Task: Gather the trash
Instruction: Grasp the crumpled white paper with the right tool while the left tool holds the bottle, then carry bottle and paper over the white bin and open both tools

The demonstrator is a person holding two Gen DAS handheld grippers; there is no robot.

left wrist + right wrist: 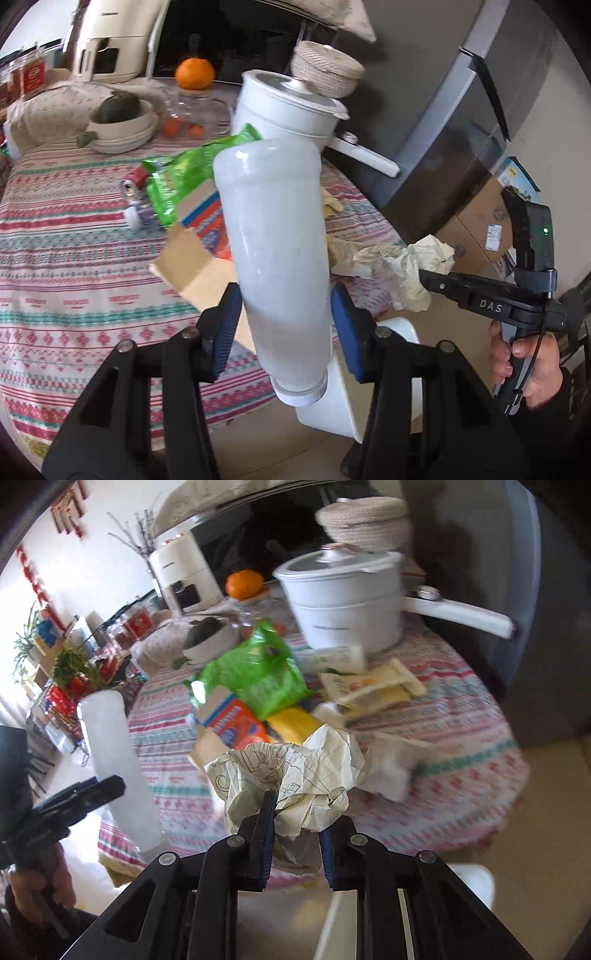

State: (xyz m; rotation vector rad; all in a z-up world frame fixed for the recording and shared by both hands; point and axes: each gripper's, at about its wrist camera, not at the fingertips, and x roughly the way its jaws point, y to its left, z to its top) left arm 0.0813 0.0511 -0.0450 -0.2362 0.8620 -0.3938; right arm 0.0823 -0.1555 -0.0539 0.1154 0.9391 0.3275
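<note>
Two grippers are each carrying trash off the tabletop's near edge. Left gripper (284,325) is clamping a frosted plastic bottle (277,251), cap end down, above a white bin (347,398). Right gripper (295,834) is pinching crumpled paper (291,779). Judging by this, the drop-off step is in hand; next calls for releasing both into the bin, then fetching the green wrapper (255,668) mid-tabletop (424,797).

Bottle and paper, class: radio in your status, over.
Left gripper shut on bottle, cap down. Right gripper shut on paper. Green bag, box on table. Nothing blocking.
</note>
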